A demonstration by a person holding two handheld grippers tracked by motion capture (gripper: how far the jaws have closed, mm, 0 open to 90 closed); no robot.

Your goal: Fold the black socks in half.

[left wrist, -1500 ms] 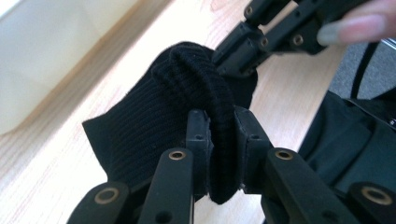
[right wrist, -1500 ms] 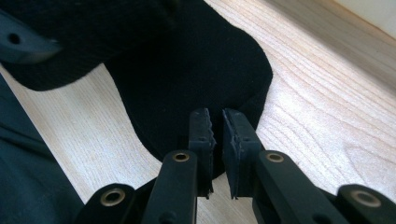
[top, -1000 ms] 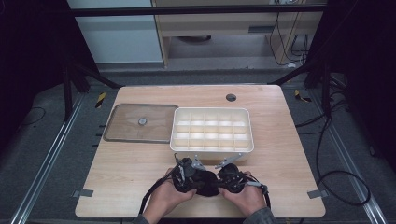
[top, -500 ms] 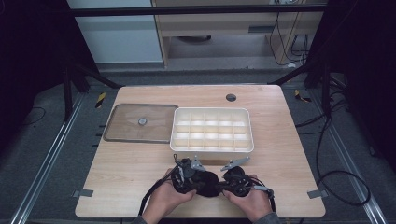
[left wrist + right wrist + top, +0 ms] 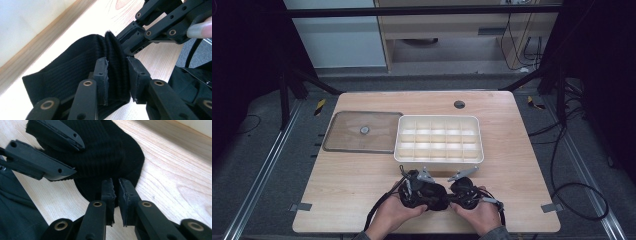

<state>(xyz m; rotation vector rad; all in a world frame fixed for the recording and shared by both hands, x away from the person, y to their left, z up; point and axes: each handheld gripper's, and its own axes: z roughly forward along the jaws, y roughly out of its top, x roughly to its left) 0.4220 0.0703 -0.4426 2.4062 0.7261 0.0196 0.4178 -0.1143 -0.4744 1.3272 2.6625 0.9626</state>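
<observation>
A black ribbed cloth [image 5: 438, 199], perhaps a sock, lies on the wooden table [image 5: 362, 180] near its front edge, between the person's two hands. My left gripper [image 5: 118, 75] is shut on a bunched fold of the cloth [image 5: 75, 65]. Its jaws have just been opening a little, and the fold still fills the gap between the pads. My right gripper [image 5: 116, 192] is nearly closed and pinches the cloth's [image 5: 107, 152] rim. In the high view the left gripper [image 5: 422, 190] and right gripper [image 5: 457, 190] face each other closely.
A white compartment box [image 5: 439, 161] stands just beyond the hands. To its left lies a clear flat lid [image 5: 347, 137] with a small knob. A round cable hole [image 5: 459, 104] sits at the table's far side. The front edge is right below the hands.
The right hand and its gripper have edged slightly to the right. The left hand has stayed where it was.
</observation>
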